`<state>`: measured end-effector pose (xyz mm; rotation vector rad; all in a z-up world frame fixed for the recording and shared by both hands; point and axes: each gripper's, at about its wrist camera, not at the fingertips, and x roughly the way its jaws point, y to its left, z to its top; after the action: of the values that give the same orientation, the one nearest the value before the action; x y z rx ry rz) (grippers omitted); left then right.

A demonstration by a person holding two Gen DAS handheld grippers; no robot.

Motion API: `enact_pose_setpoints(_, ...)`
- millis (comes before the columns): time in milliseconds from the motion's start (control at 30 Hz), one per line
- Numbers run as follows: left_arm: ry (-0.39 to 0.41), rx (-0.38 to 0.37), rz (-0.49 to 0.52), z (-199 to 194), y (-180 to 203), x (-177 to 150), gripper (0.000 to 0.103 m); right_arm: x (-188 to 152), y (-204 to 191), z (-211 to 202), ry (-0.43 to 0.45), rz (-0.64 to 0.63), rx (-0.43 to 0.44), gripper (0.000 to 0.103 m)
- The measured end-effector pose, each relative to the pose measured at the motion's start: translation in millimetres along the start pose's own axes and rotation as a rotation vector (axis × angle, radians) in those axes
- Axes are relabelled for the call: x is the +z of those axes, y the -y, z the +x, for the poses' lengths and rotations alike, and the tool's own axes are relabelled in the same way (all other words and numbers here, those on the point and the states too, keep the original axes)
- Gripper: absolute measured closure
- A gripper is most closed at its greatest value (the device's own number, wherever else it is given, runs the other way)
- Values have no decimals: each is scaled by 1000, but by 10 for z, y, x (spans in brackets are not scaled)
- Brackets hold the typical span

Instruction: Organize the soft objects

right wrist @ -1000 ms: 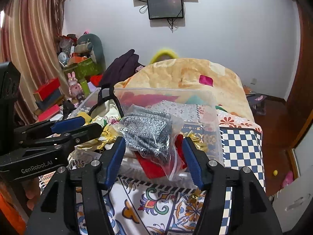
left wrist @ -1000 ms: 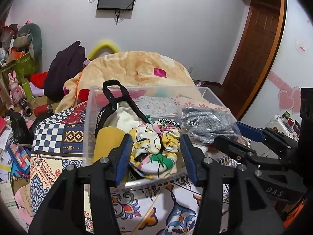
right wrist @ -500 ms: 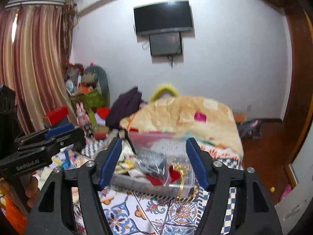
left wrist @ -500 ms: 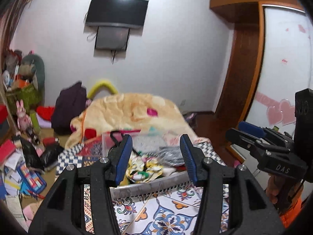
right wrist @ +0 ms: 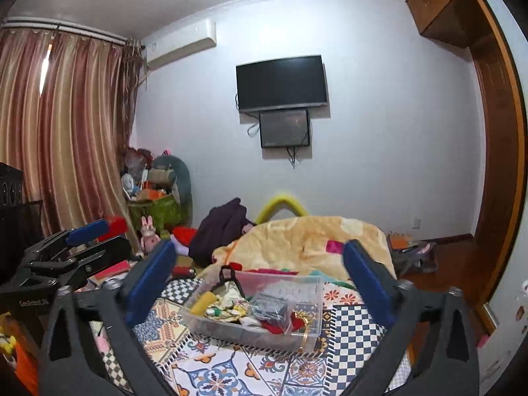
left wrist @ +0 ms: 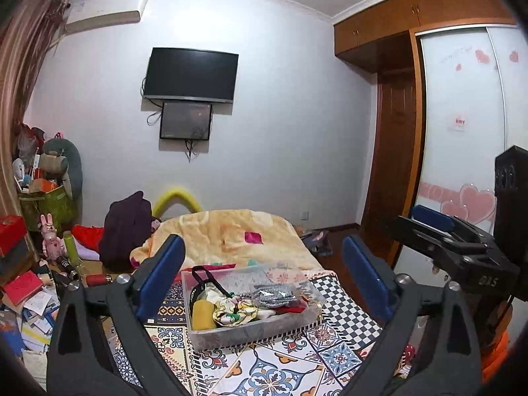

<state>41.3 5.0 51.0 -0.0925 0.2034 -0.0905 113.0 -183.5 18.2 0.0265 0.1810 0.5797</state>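
The left gripper (left wrist: 260, 277) is held well above and short of the bin (left wrist: 231, 331), its blue-padded jaws spread wide with nothing between them. In its own view the bin sits low in the gap between the fingers, clearly apart from both pads. The right gripper (right wrist: 257, 277) is likewise spread wide and empty, raised and drawn short of the same bin (right wrist: 307, 297), which shows between its fingers and touches neither. Each gripper also shows in the other's view: the right gripper (left wrist: 439, 231) at the right edge of the left view, the left gripper (right wrist: 79, 244) at the left edge of the right view, both off to the side of the bin.

The clear bin rests on a patterned cloth (left wrist: 280, 366) spread over the bed. Inside it lie a yellow roll (left wrist: 203, 313) at the near left corner, a floral cloth (left wrist: 234, 310) just beside it, a silver bag (left wrist: 272, 297) toward the right, a red cloth (right wrist: 275, 325) under that bag, and a black strap (left wrist: 204, 279) arching over the far left part. Beyond the bin is an orange blanket (left wrist: 231, 234). A TV (left wrist: 191, 76) hangs on the far wall.
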Motion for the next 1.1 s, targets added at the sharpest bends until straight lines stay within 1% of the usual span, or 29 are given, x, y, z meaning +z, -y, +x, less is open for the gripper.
enact_pose_setpoints(67, 4, 0, 3, -35, 11, 27, 5, 14, -12, -44, 11, -3, -2, 0)
enact_pose_setpoints(133, 10, 6, 8, -74, 25, 32, 3, 33, -17, -52, 20, -3, 0, 0)
enact_pose_setpoints(300, 26, 17, 13, -123, 41, 33, 1, -6, -58, -70, 24, -11, 6, 0)
enact_pose_setpoints(500, 27, 28, 17, -162, 47, 17, 1, -69, -93, -137, 21, -17, 11, 0)
enact_pose_setpoints(1100, 24, 27, 21, -164, 51, -14, 1, -72, -72, -168, 19, -12, 15, 0)
